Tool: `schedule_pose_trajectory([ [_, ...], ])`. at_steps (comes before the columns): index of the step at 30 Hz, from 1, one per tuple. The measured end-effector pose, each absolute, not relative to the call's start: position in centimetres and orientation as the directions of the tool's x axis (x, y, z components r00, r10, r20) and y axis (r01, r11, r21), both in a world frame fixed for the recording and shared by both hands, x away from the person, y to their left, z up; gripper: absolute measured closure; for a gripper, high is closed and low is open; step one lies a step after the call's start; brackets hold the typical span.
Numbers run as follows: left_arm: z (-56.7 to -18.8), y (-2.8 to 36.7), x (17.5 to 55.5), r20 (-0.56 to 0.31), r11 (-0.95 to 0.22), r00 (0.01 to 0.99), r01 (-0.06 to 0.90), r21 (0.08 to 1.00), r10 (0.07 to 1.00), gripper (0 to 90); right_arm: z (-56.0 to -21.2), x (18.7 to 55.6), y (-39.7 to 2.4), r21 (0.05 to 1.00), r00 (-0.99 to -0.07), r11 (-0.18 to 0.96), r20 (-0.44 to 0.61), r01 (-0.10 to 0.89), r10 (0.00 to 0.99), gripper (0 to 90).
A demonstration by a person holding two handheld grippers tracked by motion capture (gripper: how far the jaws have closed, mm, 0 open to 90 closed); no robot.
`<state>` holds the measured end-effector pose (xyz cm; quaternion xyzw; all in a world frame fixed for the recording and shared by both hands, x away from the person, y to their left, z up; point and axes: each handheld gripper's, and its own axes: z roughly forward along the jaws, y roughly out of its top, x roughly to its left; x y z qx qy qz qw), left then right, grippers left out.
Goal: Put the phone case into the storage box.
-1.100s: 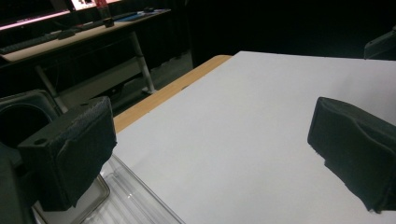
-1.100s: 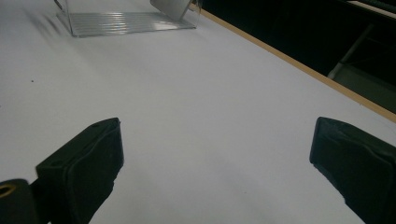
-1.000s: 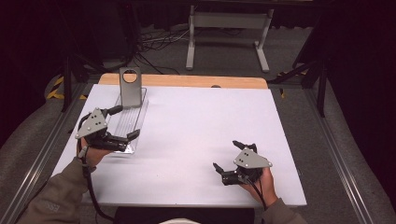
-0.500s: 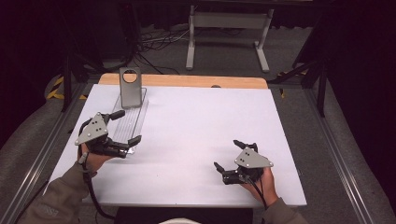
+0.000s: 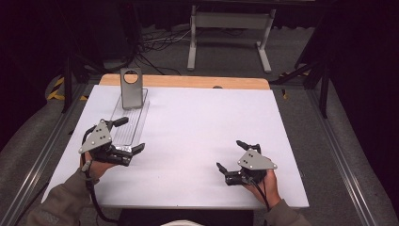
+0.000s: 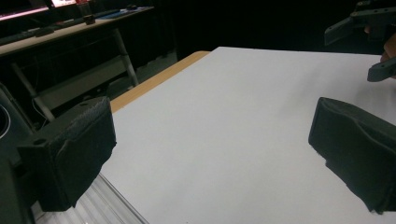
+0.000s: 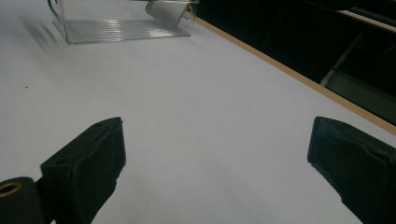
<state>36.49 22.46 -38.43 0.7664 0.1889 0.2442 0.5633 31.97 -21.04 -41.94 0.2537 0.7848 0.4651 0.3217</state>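
A clear ribbed plastic tray (image 5: 133,114) lies on the left of the white table (image 5: 202,122). At its far end stands a grey metal plate with a round hole (image 5: 131,88). My left gripper (image 5: 130,135) is open over the tray's near end, nothing between its jaws. In the left gripper view the left gripper (image 6: 212,154) spans bare table, with the tray's (image 6: 95,210) ribs at the bottom left. My right gripper (image 5: 229,154) rests open at the near right. The right gripper view has the right gripper (image 7: 217,163) wide apart, the tray (image 7: 116,28) far ahead.
A wooden strip (image 5: 188,81) runs along the table's far edge. Metal rails flank both sides. A white frame stand (image 5: 228,28) and cables lie on the floor beyond. The right gripper (image 6: 373,32) appears at the top right of the left gripper view.
My left gripper has drifted slightly toward the near edge and to the right, still open. The right gripper has stayed where it was.
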Motion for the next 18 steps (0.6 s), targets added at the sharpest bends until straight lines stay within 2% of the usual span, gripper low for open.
schedule_pose_trajectory([
  [18, -41.5, 21.9, 34.4, 0.133, -0.300, 0.815, 0.052, 0.953, 0.564, 0.5, -41.9, 31.6, -20.7, 0.897, -0.669, 0.434, -0.273, 0.081, 0.691, 5.2],
])
